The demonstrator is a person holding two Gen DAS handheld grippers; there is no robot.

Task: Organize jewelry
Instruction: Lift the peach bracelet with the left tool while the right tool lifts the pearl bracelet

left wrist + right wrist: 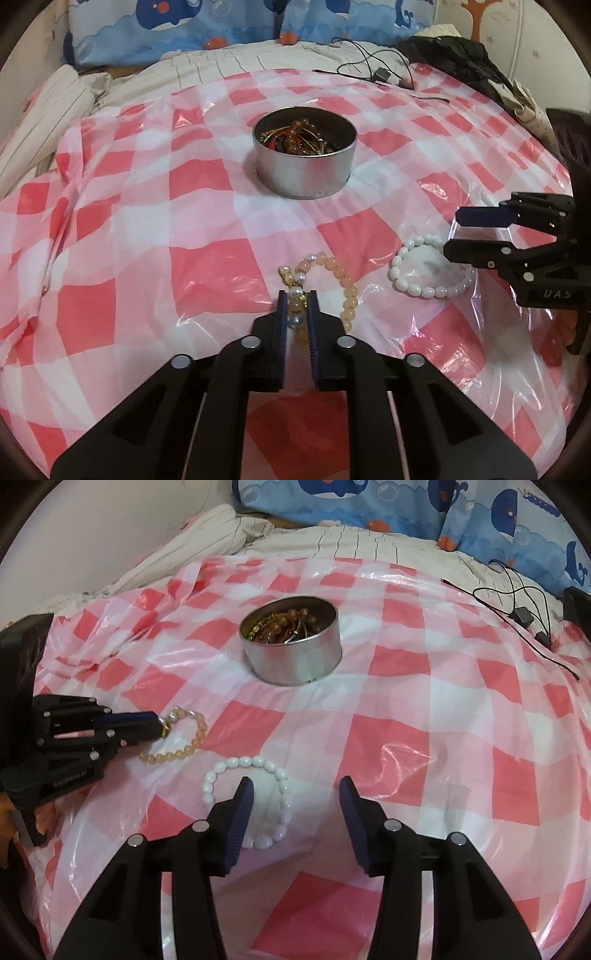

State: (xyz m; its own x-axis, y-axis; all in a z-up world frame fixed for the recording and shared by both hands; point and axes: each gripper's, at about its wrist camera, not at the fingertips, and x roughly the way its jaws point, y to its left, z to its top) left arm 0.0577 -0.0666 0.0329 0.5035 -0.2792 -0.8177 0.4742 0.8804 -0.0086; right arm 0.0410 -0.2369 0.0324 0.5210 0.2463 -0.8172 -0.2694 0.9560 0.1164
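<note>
A round silver tin holding several beaded pieces stands mid-cloth. My left gripper is shut on a peach bead bracelet at its pearl and gold clasp end; the rest lies on the cloth. A white bead bracelet lies to its right. My right gripper is open, its left finger over the white bracelet's ring.
A red and white checked plastic cloth covers the bed. Blue whale pillows lie at the back. Black cables with a small adapter lie at the far right edge.
</note>
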